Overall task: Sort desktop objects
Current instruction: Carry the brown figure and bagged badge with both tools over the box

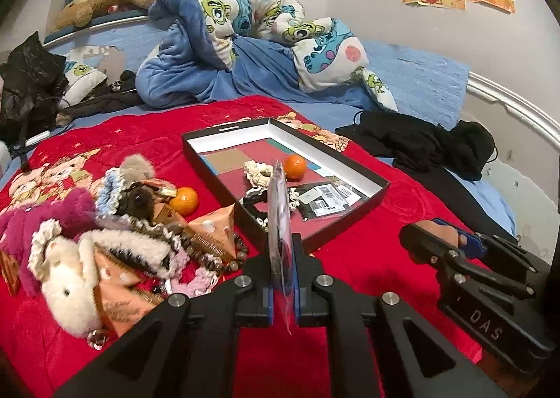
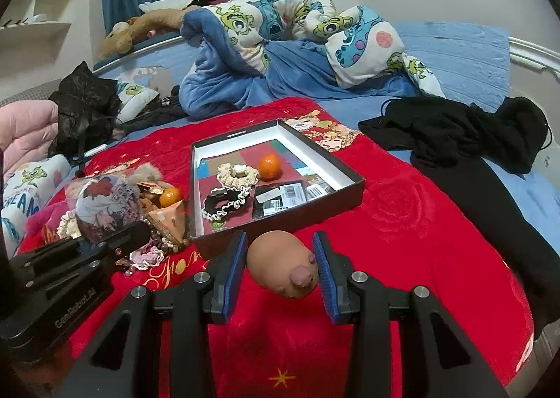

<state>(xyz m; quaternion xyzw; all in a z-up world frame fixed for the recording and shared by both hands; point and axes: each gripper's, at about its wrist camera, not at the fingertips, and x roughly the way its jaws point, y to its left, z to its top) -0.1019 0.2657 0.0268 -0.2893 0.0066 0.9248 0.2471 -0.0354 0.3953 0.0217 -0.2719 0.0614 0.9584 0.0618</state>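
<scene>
Right wrist: gripper [image 2: 280, 272] clamping brown toy [image 2: 280, 263]

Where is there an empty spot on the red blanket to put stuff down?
The red blanket is bare to the right of the black box, up to the black clothes, and in front of the box. Inside the box, the far end behind the orange is free. Left of the box, the toy pile is crowded.

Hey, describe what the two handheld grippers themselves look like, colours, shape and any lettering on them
Both are matte black, angular linkage frames with round silver bolt heads at the pivots. The left gripper and right gripper each have two flat fingers faced with blue ribbed pads. White lettering shows on the bodies: "DAS" on the right one, "GenRobot.AI" on the left. No cables or sleeves are visible.
</scene>
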